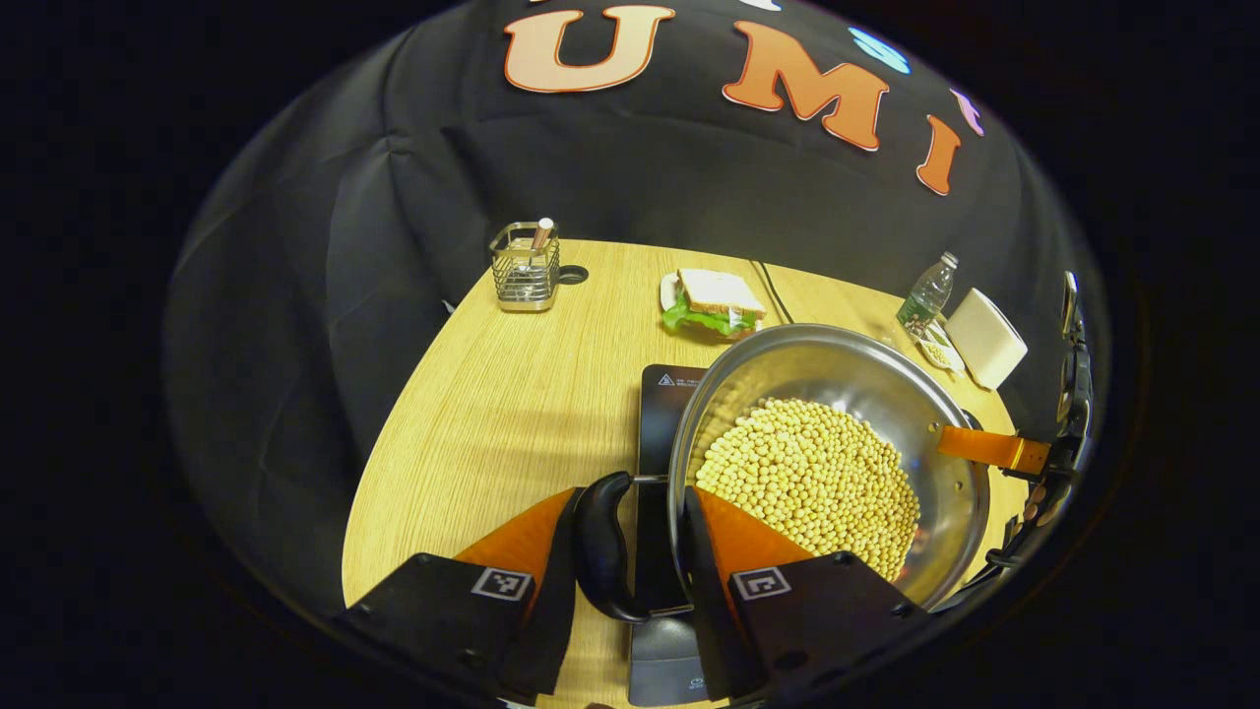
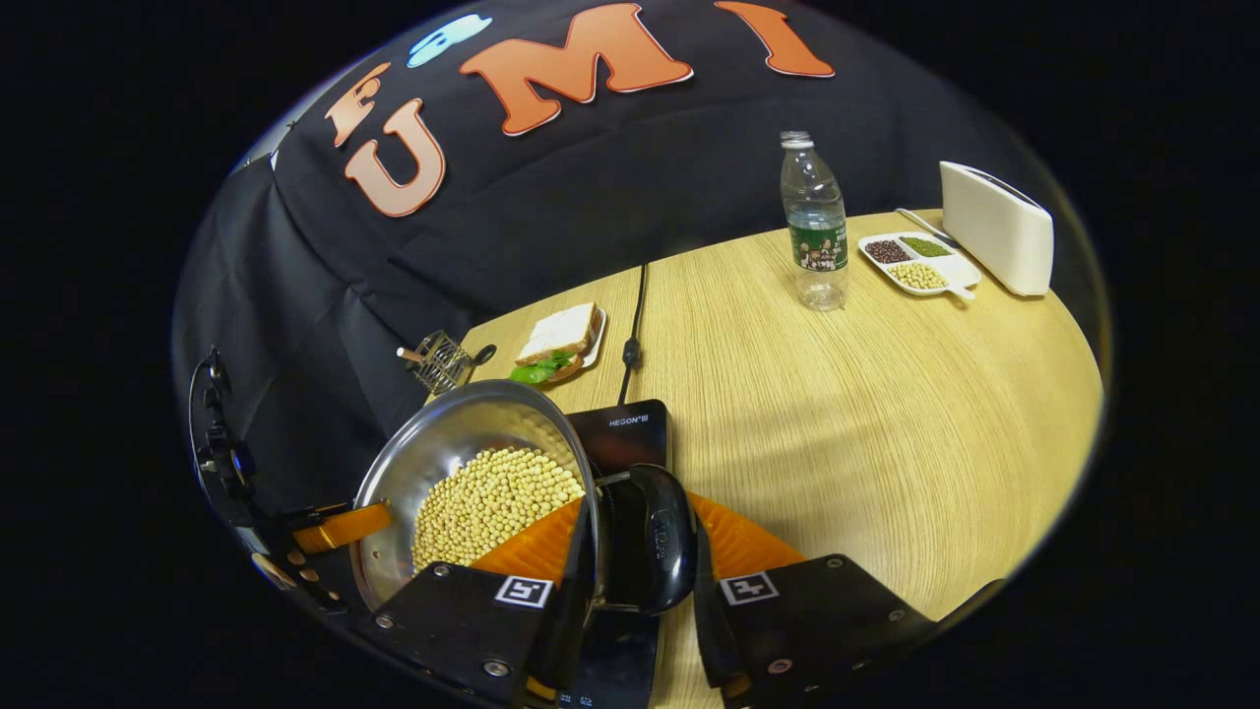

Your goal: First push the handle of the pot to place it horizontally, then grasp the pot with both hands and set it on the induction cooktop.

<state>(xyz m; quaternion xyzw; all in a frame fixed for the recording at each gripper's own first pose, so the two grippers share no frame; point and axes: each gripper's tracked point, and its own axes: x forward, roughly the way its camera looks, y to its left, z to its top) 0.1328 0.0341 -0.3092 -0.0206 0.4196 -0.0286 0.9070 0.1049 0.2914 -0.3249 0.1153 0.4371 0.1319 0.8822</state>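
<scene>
Left gripper view shows the left tongs (image 1: 635,551) clamped on the pot's (image 1: 837,394) black side handle (image 1: 602,547), the right tongs (image 2: 645,561) gripping its other handle (image 2: 655,537), the bean-filled pot sitting over the induction cooktop (image 2: 625,428) on the counter (image 2: 886,414).

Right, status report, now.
Left tongs clamped on one pot handle, right tongs on the other. Pot of soybeans over induction cooktop. Nothing in the way.
</scene>
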